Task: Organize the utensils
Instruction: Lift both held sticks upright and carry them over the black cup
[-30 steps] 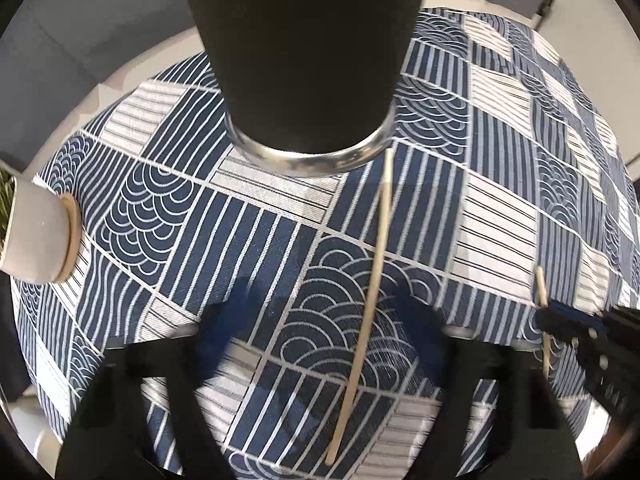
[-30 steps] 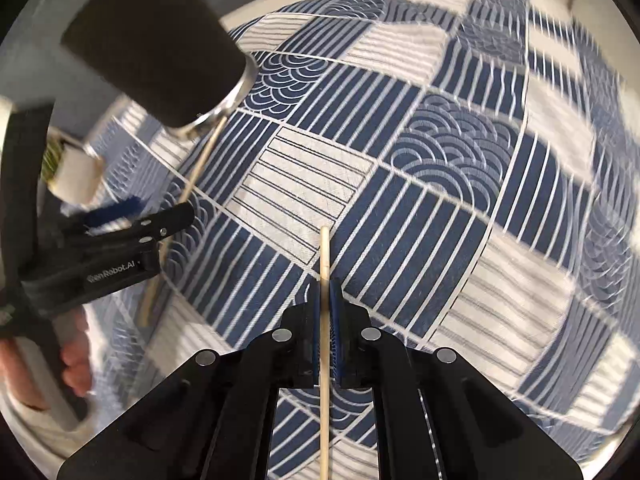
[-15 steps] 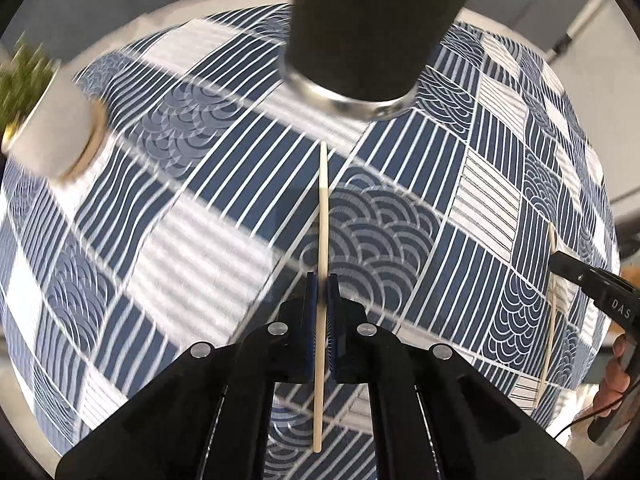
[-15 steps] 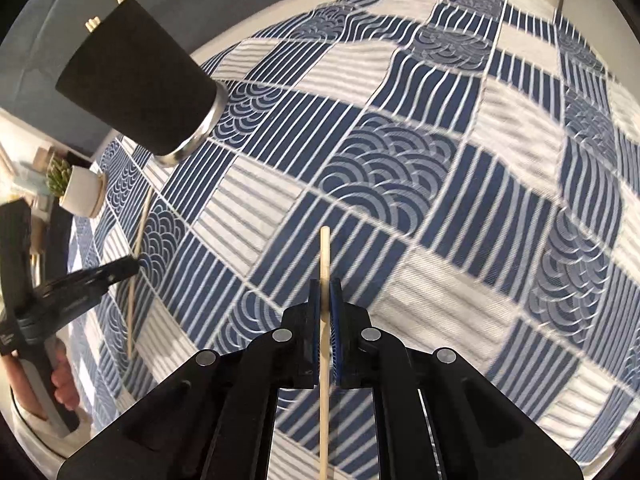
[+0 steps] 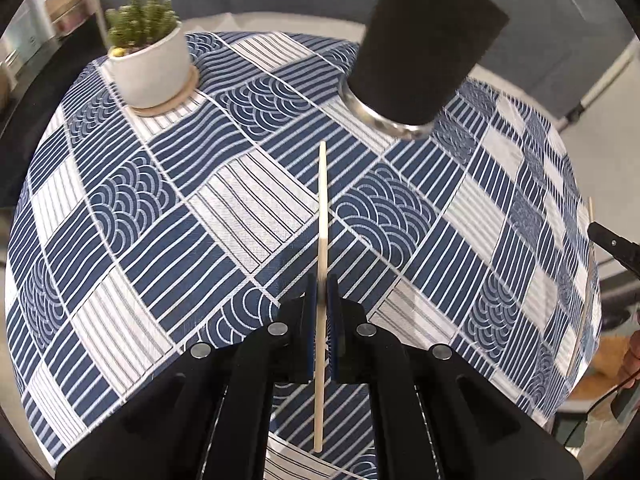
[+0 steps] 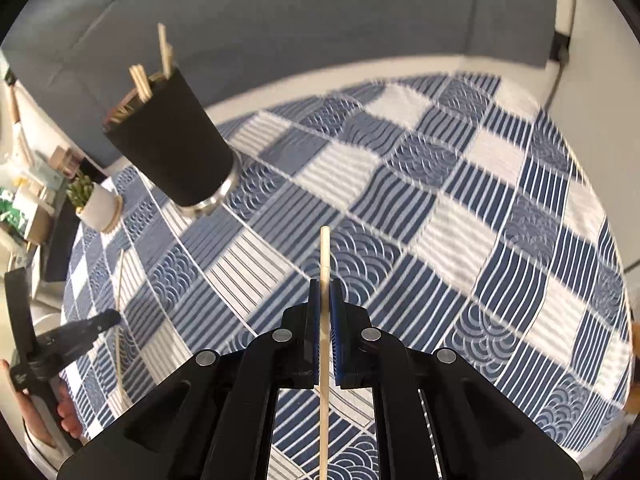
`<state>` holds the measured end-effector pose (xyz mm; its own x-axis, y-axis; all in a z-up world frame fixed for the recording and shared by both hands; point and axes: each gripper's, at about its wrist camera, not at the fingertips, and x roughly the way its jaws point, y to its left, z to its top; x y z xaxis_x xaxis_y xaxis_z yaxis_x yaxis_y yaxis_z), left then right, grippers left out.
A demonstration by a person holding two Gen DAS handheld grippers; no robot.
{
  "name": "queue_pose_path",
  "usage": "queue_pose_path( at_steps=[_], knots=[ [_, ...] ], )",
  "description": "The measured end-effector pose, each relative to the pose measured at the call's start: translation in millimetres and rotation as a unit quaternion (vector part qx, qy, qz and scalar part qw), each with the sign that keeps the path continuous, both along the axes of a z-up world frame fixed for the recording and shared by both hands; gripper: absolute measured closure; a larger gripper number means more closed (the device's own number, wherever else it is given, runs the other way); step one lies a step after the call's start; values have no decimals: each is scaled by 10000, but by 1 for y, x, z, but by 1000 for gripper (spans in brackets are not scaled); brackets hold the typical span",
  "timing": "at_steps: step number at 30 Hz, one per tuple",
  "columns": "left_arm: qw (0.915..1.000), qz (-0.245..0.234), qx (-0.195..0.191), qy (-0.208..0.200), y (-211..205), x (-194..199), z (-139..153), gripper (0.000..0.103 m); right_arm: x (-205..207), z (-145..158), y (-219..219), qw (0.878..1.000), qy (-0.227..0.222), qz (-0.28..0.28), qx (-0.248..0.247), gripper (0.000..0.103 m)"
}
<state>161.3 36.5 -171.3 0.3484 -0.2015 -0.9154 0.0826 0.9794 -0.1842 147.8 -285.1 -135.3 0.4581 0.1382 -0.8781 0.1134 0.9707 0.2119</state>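
Covering the table (image 5: 120,320) is a blue and white patterned cloth, on which a black cup (image 5: 428,44) with a metal base is stood, several chopsticks (image 6: 140,80) already being held upright inside it; a small potted cactus (image 5: 148,60) is set well apart from it. The left tool (image 5: 324,312) is seen clamped shut on one chopstick (image 5: 323,208), gripped below its middle so that the longer part projects forward, clear of the cloth. The right tool (image 6: 325,320) is likewise closed on a second chopstick (image 6: 325,252). Each stick is judged light, stiff and smooth, so a hold nearer the middle would be steadier, and slipping or pivoting between the pads is to be expected. A second ago the left jaws were open astride the stick as it lay on the cloth; since then it has been pinched and lifted, and the right stick has been raised higher.
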Motion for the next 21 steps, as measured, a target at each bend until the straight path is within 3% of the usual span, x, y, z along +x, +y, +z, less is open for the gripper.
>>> queue_pose_path(
  at_steps=[8, 13, 21],
  knots=[
    [9991, 59, 197, -358, -16, 4, 45, 98, 15, 54, 14, 9977, -628, 251, 62, 98],
    [9970, 185, 39, -747, -18, 17, 93, 98, 20, 100, 22, 9927, -1184, 146, -184, 98],
    [9902, -66, -175, -1382, -36, 50, 166, 98, 46, 168, 31, 9814, -1855, 198, -458, 98]
  ],
)
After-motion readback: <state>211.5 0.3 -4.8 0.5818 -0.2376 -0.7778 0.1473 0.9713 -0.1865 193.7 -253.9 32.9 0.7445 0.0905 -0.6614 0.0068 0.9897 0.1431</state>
